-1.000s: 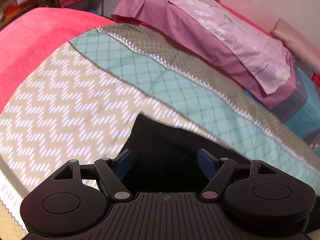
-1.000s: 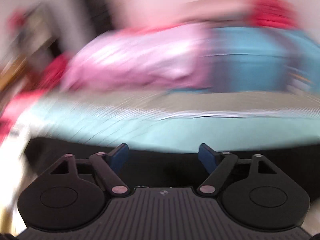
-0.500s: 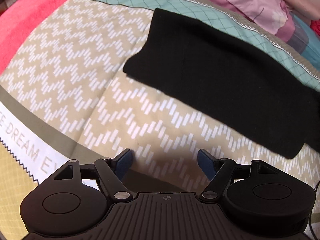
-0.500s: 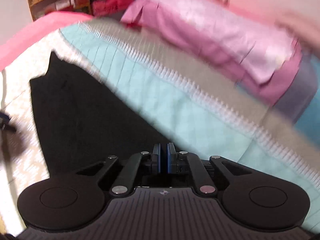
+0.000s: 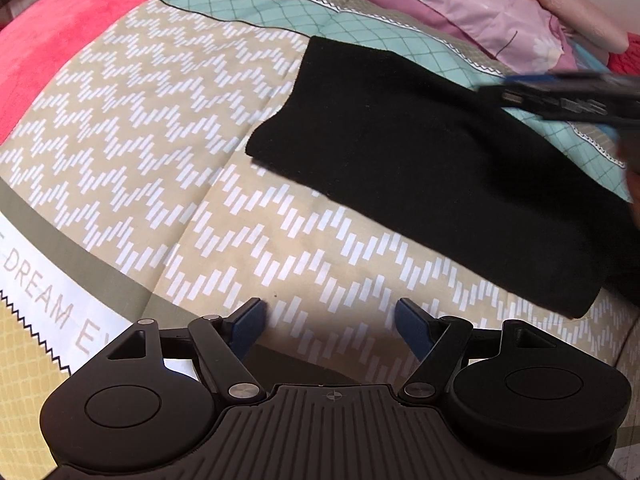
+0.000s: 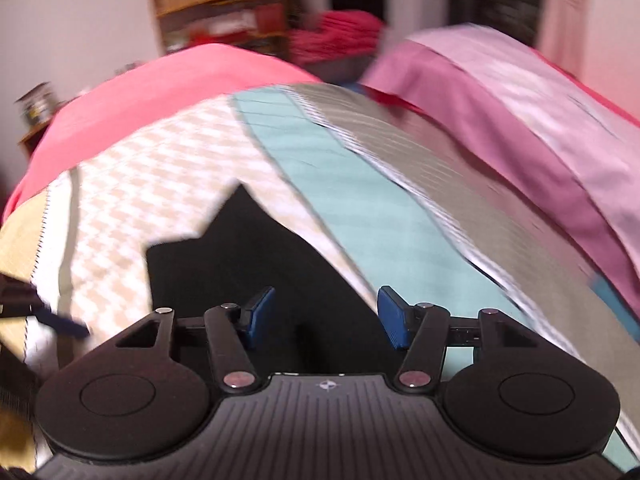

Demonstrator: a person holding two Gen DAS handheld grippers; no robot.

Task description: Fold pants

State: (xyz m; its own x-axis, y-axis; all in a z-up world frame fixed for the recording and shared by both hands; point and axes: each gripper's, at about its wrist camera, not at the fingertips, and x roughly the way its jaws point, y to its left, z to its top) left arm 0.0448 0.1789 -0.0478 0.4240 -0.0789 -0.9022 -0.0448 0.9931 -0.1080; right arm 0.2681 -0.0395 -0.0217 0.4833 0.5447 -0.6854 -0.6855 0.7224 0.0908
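The black pants [image 5: 432, 168] lie folded into a long flat band on the bed, running from the centre of the left wrist view down to the right edge, across the patterned quilt [image 5: 168, 128]. Their upper left end sits where the tan zigzag panel meets the teal diamond stripe. Behind the quilt, a pink pillow [image 5: 480, 4] fills the top right, and a red blanket [image 5: 60, 28] covers the upper left.

The left gripper [image 5: 328, 320] hangs low in the frame over bare zigzag quilt, jaws standing wide apart, nothing between the blue pads [image 5: 248, 324]. It sits near the pants' lower edge but clear of the cloth.

In the upper right of that same view the right gripper [image 5: 560, 96] shows as a dark, blurred bar above the far side of the pants; no contact can be made out.

Over to the right wrist view: the picture is smeared. The right gripper [image 6: 326, 318] has its jaws opening, roughly halfway apart, and nothing is pinched between them. Black pants [image 6: 240, 264] fill the area just beyond and beneath the fingertips, with a pointed corner sticking up toward the centre of the frame. Teal and grey stripes of quilt run off to the right, the pink pillow [image 6: 540, 112] sits upper right, and a wooden shelf [image 6: 216, 4] stands blurred at the top.
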